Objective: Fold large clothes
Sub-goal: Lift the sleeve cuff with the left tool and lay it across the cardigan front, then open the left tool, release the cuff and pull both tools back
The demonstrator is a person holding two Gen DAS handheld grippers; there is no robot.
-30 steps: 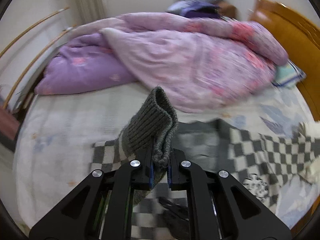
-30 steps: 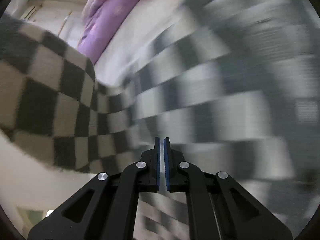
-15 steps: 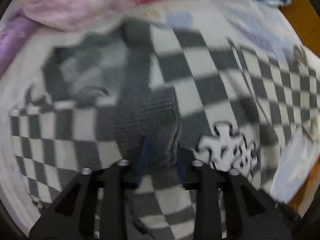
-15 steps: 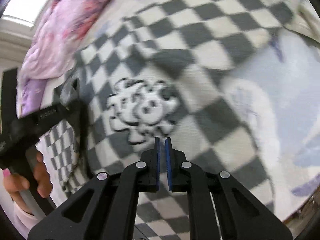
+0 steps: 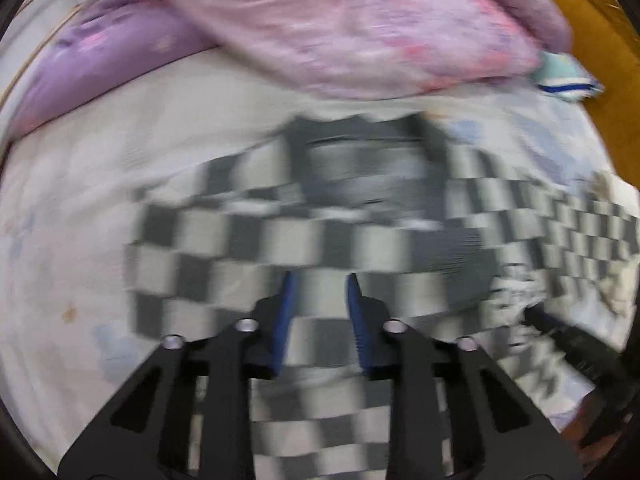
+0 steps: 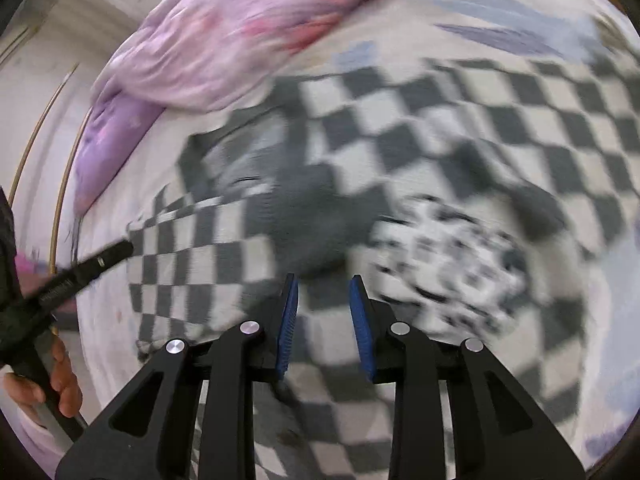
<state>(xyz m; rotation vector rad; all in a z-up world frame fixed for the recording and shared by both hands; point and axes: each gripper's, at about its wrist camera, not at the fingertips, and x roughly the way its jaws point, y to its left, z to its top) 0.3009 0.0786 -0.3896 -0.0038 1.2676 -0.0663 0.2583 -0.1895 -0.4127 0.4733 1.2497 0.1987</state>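
A grey-and-white checkered sweater (image 5: 248, 248) lies spread on the bed, blurred by motion. One sleeve is folded across its body, ending in a dark grey ribbed cuff (image 6: 304, 224). A black-and-white cartoon patch (image 6: 444, 264) shows on the front. My left gripper (image 5: 320, 292) hovers over the folded sleeve with its jaws apart and closing, and nothing is pinched between them. My right gripper (image 6: 324, 292) hangs above the sweater beside the patch, its jaws opening and holding nothing. The left gripper (image 6: 92, 264) reaches in from the left, held by a hand (image 6: 60, 380).
A pink quilt (image 5: 360, 28) and a purple one (image 5: 92, 76) are heaped along the far side of the bed. A wooden headboard (image 5: 592, 52) stands at the right, with a small teal pillow (image 5: 564, 76) against it. White sheet (image 5: 72, 216) lies left of the sweater.
My left gripper brought the grey cuff down onto the sweater, let go and drew back. My right gripper, shut before, has parted its jaws and moved along the sweater.
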